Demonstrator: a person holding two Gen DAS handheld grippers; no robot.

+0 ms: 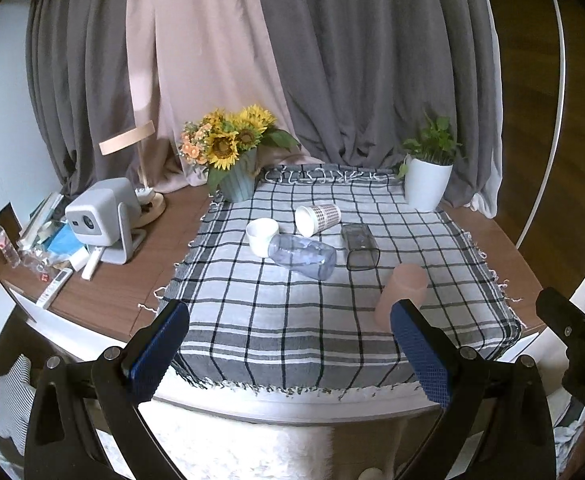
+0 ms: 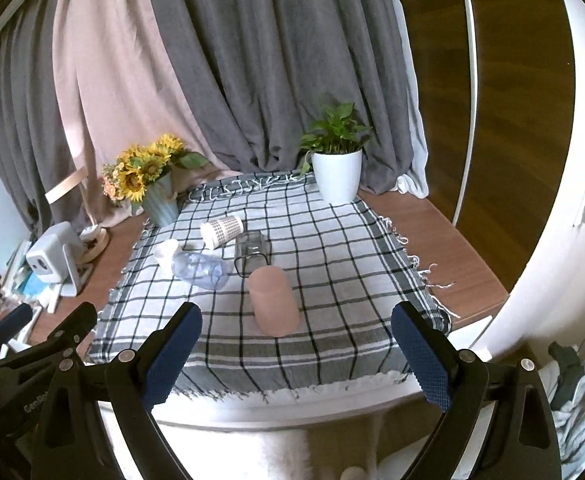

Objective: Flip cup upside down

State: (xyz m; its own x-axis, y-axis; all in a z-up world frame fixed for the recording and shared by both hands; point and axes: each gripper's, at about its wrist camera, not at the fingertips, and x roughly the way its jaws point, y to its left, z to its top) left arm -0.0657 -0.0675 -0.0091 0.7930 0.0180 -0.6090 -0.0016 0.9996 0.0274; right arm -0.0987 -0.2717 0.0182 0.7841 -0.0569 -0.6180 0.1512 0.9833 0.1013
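Observation:
A pink cup (image 2: 274,300) stands on the checked cloth (image 2: 332,248) near its front edge, closed end up; it also shows in the left wrist view (image 1: 402,294), partly behind my left gripper's right finger. A patterned paper cup (image 2: 221,230) (image 1: 317,218), a clear dark-rimmed cup (image 2: 251,251) (image 1: 359,246) and a bluish bottle (image 2: 200,269) (image 1: 302,255) lie on their sides. A small white cup (image 2: 166,252) (image 1: 262,234) stands upright. My left gripper (image 1: 290,344) and right gripper (image 2: 296,348) are open and empty, in front of the table edge.
A sunflower vase (image 1: 236,178) stands at the cloth's back left and a white plant pot (image 2: 337,176) at the back right. A grey projector (image 1: 104,218), a lamp base and clutter sit on the left of the wooden table (image 2: 452,248). Curtains hang behind.

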